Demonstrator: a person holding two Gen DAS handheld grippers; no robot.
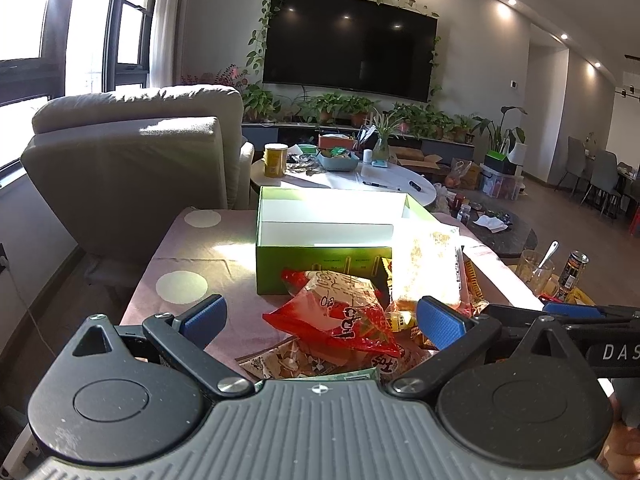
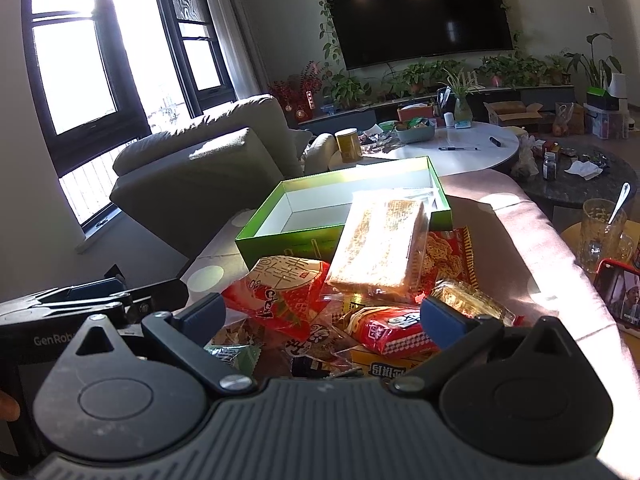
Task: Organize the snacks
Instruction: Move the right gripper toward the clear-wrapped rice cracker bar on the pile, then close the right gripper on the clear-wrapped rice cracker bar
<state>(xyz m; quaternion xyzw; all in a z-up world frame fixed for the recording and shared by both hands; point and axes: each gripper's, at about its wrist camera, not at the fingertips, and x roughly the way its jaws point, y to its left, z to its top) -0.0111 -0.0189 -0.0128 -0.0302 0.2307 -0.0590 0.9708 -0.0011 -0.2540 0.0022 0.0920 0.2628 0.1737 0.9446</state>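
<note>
Both grippers [image 1: 320, 316] [image 2: 322, 316] agape, level above snacks [image 2: 320, 304]

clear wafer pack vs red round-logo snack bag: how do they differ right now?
The clear wafer pack is transparent, showing pale wafers; the red snack bag is opaque printed red.
The wafer pack is a flat rectangular slab; the red bag is puffy and crinkled.
The wafer pack leans up over the green box rim; the red bag lies lower in the pile, in front of the box.
Neither is gripped or inside the box.
</note>
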